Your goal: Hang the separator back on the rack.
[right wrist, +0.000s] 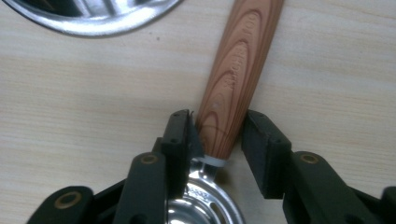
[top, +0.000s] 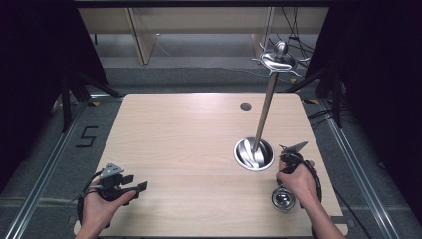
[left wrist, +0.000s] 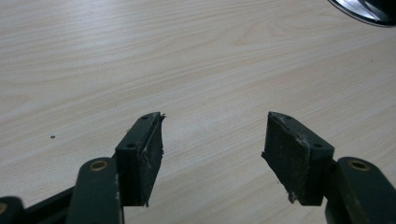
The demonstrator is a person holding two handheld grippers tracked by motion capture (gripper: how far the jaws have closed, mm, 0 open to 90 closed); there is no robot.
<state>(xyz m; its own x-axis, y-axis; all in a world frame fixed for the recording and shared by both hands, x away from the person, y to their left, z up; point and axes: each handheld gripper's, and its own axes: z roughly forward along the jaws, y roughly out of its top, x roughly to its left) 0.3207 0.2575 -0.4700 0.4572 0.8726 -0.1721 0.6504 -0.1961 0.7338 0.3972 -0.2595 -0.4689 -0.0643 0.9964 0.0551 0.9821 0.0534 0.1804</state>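
Note:
A small steel ladle lies on the table at the right, its bowl (top: 282, 199) just below the person's right hand. My right gripper (top: 290, 160) (right wrist: 217, 135) is shut on the ladle's wooden handle (right wrist: 238, 60), close to where it joins the bowl (right wrist: 205, 205). The handle points away toward the round base (right wrist: 93, 18) of a metal stand. That stand has a tall pole (top: 264, 109), a dish-like base (top: 254, 154) and hooks at its top (top: 278, 59). My left gripper (top: 137, 185) (left wrist: 212, 140) hovers open over bare wood at the front left, with nothing between its pads.
The light wooden table (top: 189, 134) has a dark cable hole (top: 246, 106) near its far edge. Dark curtains stand at both sides and metal floor rails run along them. The stand base's rim (left wrist: 364, 9) shows at the top right of the left gripper view.

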